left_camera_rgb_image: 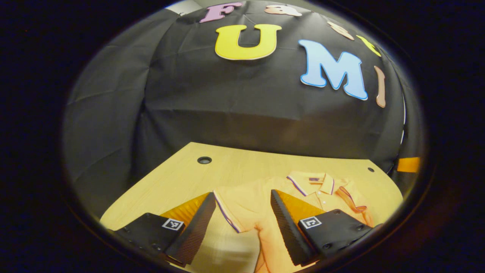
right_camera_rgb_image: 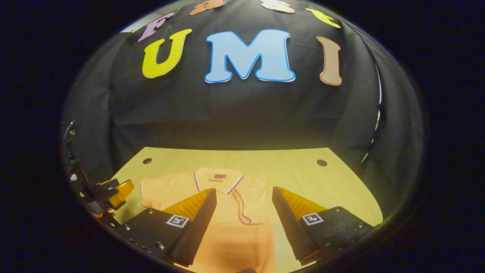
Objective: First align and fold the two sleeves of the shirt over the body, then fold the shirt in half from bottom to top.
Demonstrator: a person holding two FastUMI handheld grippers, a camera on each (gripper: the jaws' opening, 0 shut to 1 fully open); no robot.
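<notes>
On the wooden worktop (right_camera_rgb_image: 303, 170), the orange polo shirt (right_camera_rgb_image: 227, 212) lies flat with its collar (right_camera_rgb_image: 219, 178) toward the booth wall. Seen from the right gripper view, one sleeve already appears folded over the body beside the placket, its trimmed cuff (right_camera_rgb_image: 242, 212) lying just below the collar; the other sleeve (left_camera_rgb_image: 231, 206) is spread out to the side of the collar, its striped cuff edge plain in the left gripper view.

Both grippers hover above the shirt, gripping nothing. The left gripper (left_camera_rgb_image: 242, 223) has its fingers wide apart, straddling the spread sleeve. The right gripper (right_camera_rgb_image: 244, 223) also has its fingers apart, over the body below the collar.

The step in hand looks like folding that spread sleeve. Done well, it means pinching the cuff near its outer corner, lifting only enough to clear the fabric, and carrying it toward the placket so its edge lines up with the sleeve already folded.
</notes>
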